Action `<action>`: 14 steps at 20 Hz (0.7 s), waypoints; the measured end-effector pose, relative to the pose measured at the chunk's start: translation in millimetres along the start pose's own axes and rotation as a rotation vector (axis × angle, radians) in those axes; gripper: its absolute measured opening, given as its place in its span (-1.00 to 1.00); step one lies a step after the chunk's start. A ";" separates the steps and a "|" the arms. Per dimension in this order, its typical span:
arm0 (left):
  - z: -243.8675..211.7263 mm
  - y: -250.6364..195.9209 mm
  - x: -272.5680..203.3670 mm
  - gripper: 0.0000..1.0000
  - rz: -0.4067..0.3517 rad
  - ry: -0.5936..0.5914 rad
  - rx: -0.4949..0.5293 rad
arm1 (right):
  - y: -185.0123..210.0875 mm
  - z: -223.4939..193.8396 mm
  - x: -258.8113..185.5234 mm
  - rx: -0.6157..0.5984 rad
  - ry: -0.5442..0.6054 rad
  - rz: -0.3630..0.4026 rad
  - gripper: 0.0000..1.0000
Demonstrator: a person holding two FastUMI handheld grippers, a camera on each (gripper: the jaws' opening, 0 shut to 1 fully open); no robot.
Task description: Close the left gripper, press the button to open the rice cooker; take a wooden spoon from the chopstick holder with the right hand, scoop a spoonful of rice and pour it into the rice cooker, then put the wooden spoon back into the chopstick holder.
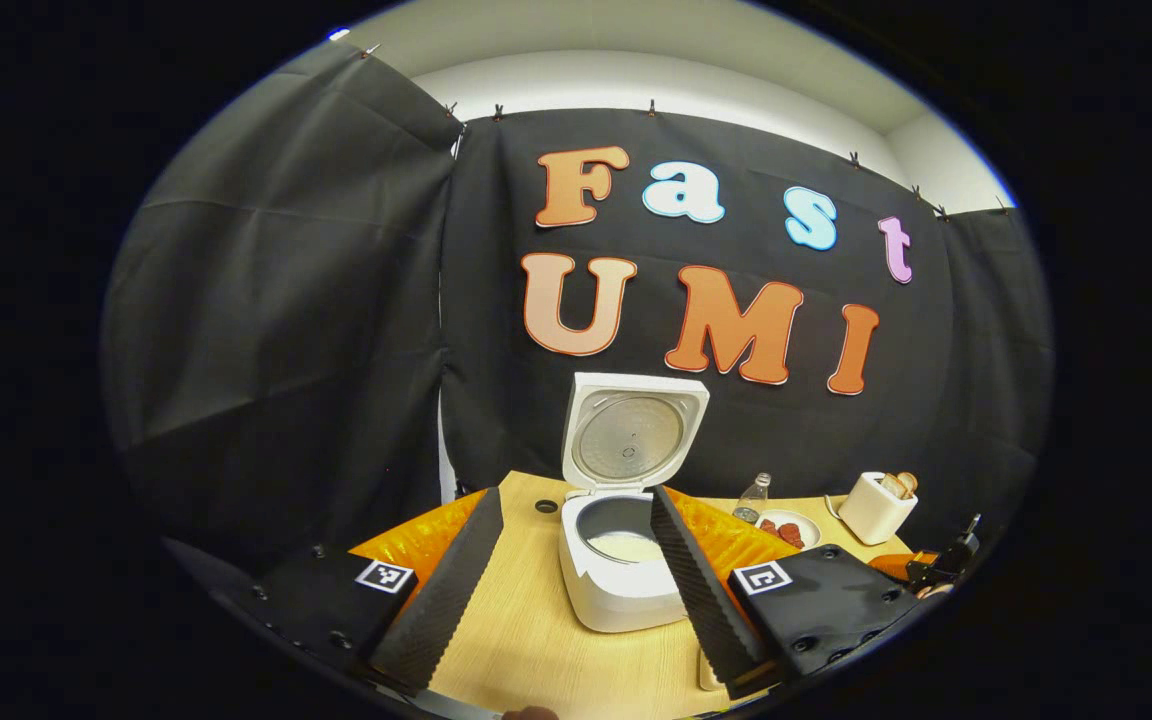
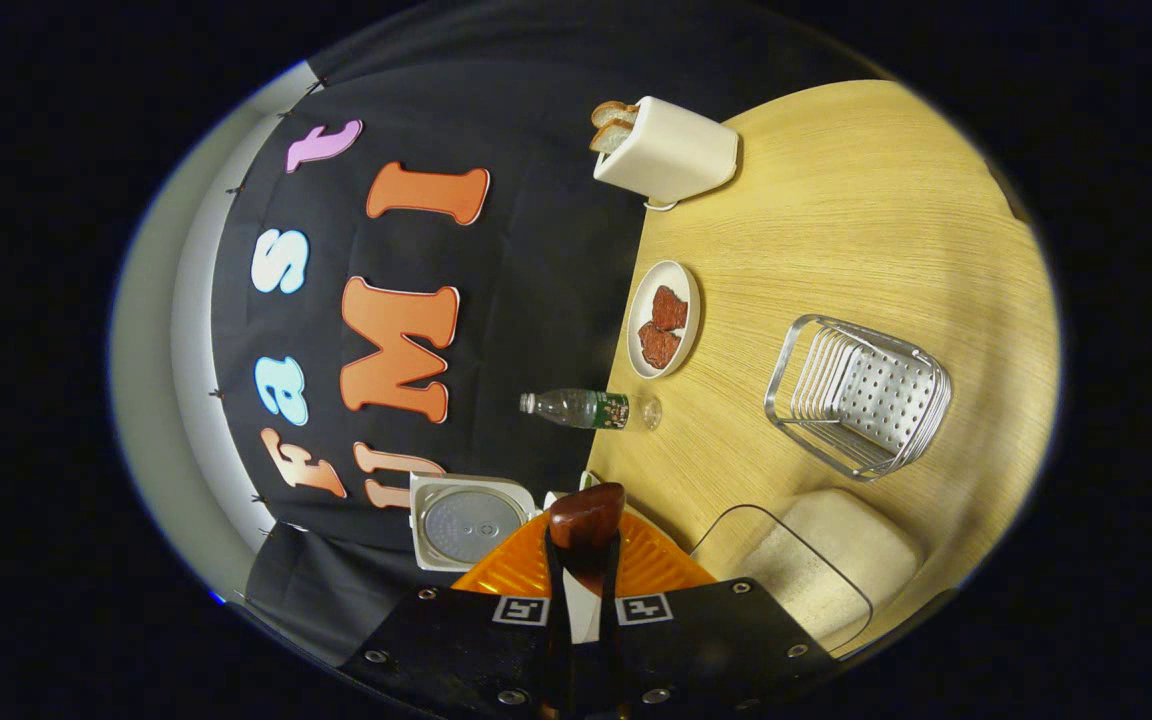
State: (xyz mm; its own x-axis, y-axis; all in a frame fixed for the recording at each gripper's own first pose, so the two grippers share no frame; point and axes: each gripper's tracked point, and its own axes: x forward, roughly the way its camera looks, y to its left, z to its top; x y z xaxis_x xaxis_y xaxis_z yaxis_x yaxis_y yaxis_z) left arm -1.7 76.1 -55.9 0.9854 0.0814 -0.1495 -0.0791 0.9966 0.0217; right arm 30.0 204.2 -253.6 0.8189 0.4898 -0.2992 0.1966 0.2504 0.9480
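Rice cooker (image 1: 626, 560) is sitting lid-up on the surface (image 1: 536, 640), rice lying in its pot. Left tool (image 1: 576, 590) is hanging spread apart. Right tool (image 2: 584, 590) is clamping the wooden spoon (image 2: 586, 520); rice is filling the glass container (image 2: 816, 570).

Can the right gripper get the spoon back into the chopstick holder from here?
Probably yes. The right gripper is shut on the spoon, and the holder stands open-topped on bare table; only the rice container sits near the path.
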 end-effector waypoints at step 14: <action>4.9 3.2 1.2 1.00 -0.001 -0.006 0.023 | 106.0 -9.3 28.1 0.084 0.032 0.113 -0.80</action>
State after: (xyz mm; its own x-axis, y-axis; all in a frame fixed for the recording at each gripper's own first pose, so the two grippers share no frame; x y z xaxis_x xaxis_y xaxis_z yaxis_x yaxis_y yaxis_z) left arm -0.1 79.3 -51.2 0.9864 0.0798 -0.1436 -0.0742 0.9963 0.0442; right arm 68.9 252.3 -162.5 0.8210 0.5376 -0.1924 0.1500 0.1220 0.9811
